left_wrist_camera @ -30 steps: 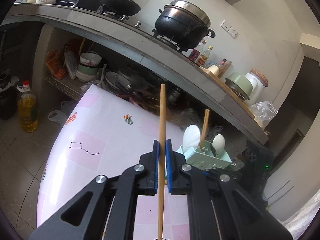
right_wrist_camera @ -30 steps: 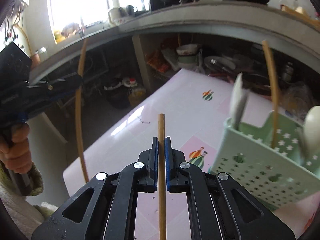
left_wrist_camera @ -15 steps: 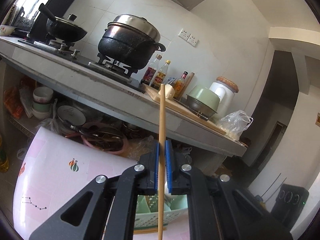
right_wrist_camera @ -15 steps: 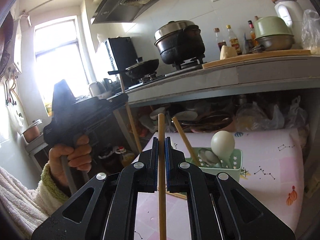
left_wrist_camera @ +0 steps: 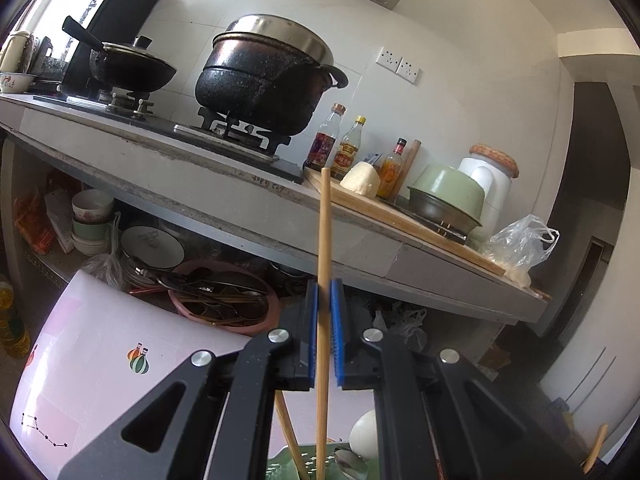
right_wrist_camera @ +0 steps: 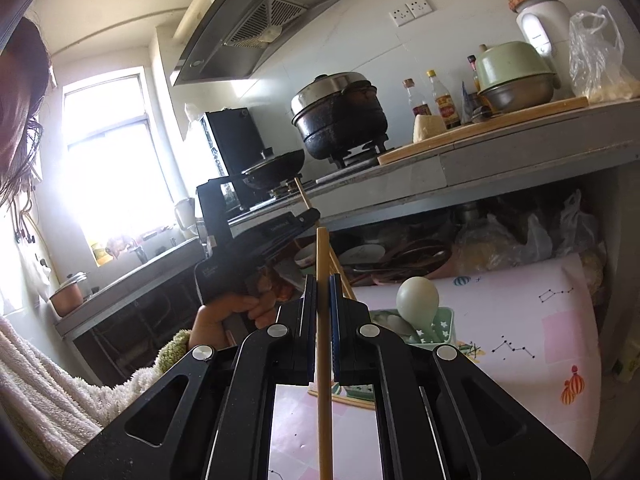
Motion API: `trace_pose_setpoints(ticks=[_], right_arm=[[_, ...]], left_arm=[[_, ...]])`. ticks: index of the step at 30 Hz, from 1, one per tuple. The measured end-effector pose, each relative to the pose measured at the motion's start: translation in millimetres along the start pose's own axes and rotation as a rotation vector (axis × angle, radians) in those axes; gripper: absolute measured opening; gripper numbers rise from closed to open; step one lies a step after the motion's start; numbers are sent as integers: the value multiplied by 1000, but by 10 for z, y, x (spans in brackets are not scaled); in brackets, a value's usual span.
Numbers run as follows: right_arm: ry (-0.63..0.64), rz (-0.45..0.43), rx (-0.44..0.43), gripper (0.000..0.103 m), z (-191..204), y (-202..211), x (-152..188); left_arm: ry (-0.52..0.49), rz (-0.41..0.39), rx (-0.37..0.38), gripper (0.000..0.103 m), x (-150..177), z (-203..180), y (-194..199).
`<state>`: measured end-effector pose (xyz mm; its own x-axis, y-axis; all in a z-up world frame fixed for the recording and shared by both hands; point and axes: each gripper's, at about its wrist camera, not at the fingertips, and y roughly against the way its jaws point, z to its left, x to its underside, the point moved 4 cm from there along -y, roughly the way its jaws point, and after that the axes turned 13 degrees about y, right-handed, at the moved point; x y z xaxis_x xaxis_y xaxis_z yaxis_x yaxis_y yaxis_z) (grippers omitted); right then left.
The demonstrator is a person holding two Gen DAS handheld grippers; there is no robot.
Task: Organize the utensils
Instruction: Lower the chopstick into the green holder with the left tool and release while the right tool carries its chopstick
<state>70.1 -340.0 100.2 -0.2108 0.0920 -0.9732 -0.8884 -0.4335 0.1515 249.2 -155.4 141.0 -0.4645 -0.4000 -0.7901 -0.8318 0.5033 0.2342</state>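
Both my left tongs [left_wrist_camera: 324, 334] and right tongs [right_wrist_camera: 323, 326] clamp a chopstick each; next, probably, lowering them into the green caddy [right_wrist_camera: 434, 330].

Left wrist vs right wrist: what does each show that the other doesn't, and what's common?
Left wrist only: the pink basin of utensils under the counter, and the left gripper shut on its chopstick directly above the green holder.

Right wrist only: the window, range hood, the person's hand carrying the other gripper, and the right gripper shut on its own chopstick.

Both: black pot, sauce bottles, pink table, holder, white spoon.
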Motion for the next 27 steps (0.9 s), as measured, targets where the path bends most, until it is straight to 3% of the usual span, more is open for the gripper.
trace_pose_setpoints(ticks=[6, 15, 18, 25, 27], right_arm=[[-5, 5, 0, 5, -8, 21, 32], [-17, 18, 6, 5, -3, 5, 53], [-18, 22, 11, 5, -4, -5, 39], [-21, 16, -26, 5, -41, -131, -79], [-24, 8, -53, 5, -63, -208, -137]], left_arm=[[-28, 20, -14, 6, 227, 57, -186], [-104, 260, 6, 7, 728, 113, -464], [-108, 297, 22, 8, 812, 113, -456], [-86, 263, 49, 42, 752, 124, -154], [-92, 251, 55, 47, 718, 130, 3]])
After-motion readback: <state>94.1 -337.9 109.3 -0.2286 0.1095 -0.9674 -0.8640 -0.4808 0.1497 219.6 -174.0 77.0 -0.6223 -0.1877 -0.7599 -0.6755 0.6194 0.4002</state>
